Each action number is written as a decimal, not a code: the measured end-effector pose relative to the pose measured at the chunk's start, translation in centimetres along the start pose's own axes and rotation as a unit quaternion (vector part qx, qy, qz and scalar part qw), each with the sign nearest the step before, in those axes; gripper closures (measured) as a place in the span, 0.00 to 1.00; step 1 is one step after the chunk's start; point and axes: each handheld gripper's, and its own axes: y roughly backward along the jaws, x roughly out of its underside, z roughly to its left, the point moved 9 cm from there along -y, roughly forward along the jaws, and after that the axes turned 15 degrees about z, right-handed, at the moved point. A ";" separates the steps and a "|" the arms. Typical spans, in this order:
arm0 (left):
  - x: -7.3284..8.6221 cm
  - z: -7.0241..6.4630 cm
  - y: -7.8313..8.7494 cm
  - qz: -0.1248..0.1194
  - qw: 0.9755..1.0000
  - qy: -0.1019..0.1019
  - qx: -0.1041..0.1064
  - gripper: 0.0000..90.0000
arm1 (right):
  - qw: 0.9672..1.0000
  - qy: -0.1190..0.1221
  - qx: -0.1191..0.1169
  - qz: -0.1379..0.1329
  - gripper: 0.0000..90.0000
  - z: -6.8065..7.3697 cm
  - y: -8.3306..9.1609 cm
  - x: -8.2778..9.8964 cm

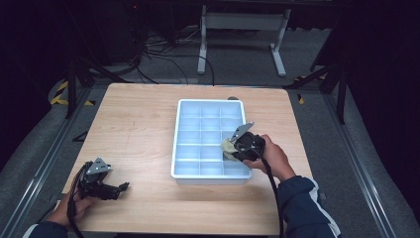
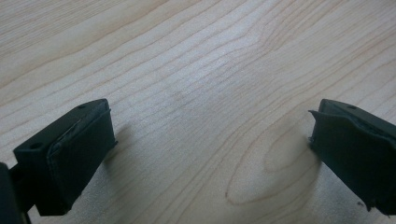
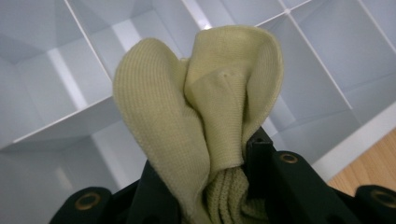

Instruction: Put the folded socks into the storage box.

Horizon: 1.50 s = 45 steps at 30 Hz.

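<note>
My right gripper (image 1: 232,148) is shut on a pale yellow knitted sock (image 3: 205,107), folded double, and holds it over the right side of a white compartment tray (image 1: 184,168). In the high view the sock (image 1: 228,147) hangs just above a cell near the tray's front right. The tray's dividers (image 3: 79,112) show right behind the sock. My left gripper (image 1: 121,187) rests at the table's front left corner, open, with bare wood between its pads (image 2: 70,154).
The wooden table (image 1: 133,129) has bare surface left of the tray. The tray's cells look bare. Beyond the table's far edge lie cables and a white desk frame (image 1: 242,34) on grey floor.
</note>
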 end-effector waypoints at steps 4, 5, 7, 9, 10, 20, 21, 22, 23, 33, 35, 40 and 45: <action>0.0 0.0 0.0 0.000 1.000 0.000 0.000 0.00 | 1.000 0.014 -0.002 0.019 0.81 0.0 -0.2 -0.2; 0.0 0.0 0.0 0.000 1.000 0.000 0.000 0.00 | 1.000 0.015 -0.003 0.022 0.81 0.0 -0.2 -0.2; 0.0 0.0 0.0 0.000 1.000 0.000 0.000 0.00 | 0.999 0.020 -0.002 0.029 0.81 0.1 -0.3 -0.3; 0.0 0.0 0.0 0.000 1.000 0.000 0.000 0.00 | 0.999 0.030 0.004 0.037 0.81 0.1 -0.4 -0.4; 0.0 0.0 0.0 0.000 1.000 0.000 0.000 0.00 | 0.999 0.035 0.004 0.040 0.81 0.2 -0.4 -0.4; 0.0 0.0 0.0 0.000 1.000 0.000 -0.001 0.00 | 0.997 0.048 -0.006 0.056 0.80 0.2 -1.2 -0.6; 0.0 0.0 0.0 0.000 1.000 0.000 -0.001 0.00 | 0.997 0.050 -0.007 0.059 0.80 0.3 -1.3 -0.6; 0.0 0.0 0.0 0.000 1.000 0.000 0.000 0.00 | 0.997 0.051 -0.010 0.063 0.80 0.4 -1.4 -0.6; 0.0 0.0 0.0 0.000 1.000 0.000 0.000 0.00 | 0.996 0.055 -0.009 0.071 0.80 0.4 -1.6 -0.5; 0.0 0.0 0.0 0.000 1.000 0.000 0.000 0.00 | 0.993 0.054 -0.028 0.098 0.80 0.3 -2.0 -0.5; 0.0 0.0 0.0 0.000 1.000 0.000 0.000 0.00 | 0.992 0.054 -0.031 0.107 0.79 0.4 -2.1 -0.5; 0.0 0.0 0.0 0.000 1.000 0.000 0.000 0.00 | 0.990 0.061 -0.028 0.123 0.79 0.4 -2.2 -0.5; 0.0 0.0 0.0 0.000 1.000 0.000 -0.001 0.00 | 0.986 0.067 -0.027 0.148 0.78 0.4 -2.4 -0.5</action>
